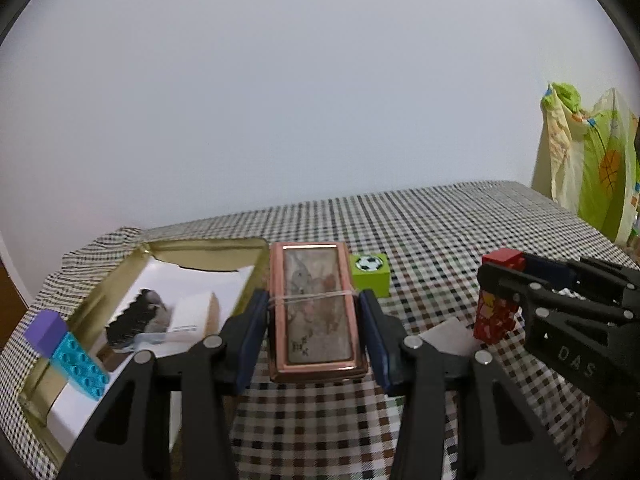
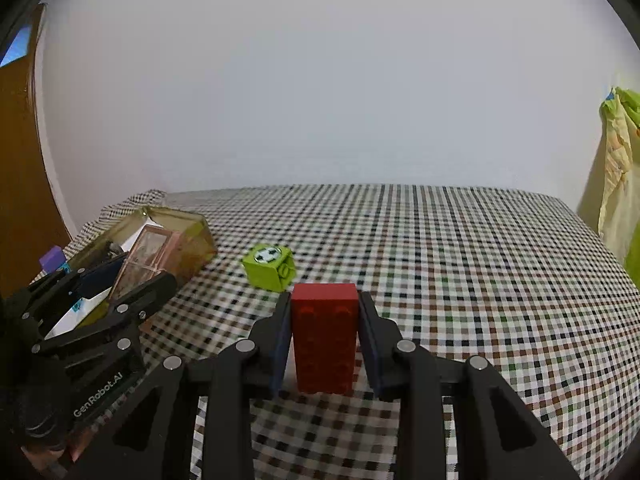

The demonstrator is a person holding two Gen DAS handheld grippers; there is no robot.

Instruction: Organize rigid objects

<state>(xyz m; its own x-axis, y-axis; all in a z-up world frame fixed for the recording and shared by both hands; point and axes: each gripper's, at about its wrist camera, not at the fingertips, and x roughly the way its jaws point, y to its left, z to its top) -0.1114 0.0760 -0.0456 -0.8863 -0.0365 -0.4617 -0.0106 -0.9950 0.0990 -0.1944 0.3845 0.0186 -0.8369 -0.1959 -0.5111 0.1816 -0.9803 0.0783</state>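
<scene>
Left wrist view: left tongs (image 1: 314,320) pinch copper case (image 1: 316,308); right tongs (image 2: 324,340) pinch red brick (image 2: 324,336). Gold tin (image 1: 208,246) partly filled; green cube (image 2: 270,266) remains on desk (image 2: 460,272).

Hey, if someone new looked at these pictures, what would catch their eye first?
Probably the copper-edged box gripped in the left gripper, beside the open gold tin. Next, the red brick clamped in the right gripper, with the green football cube on the checked cloth behind.
</scene>
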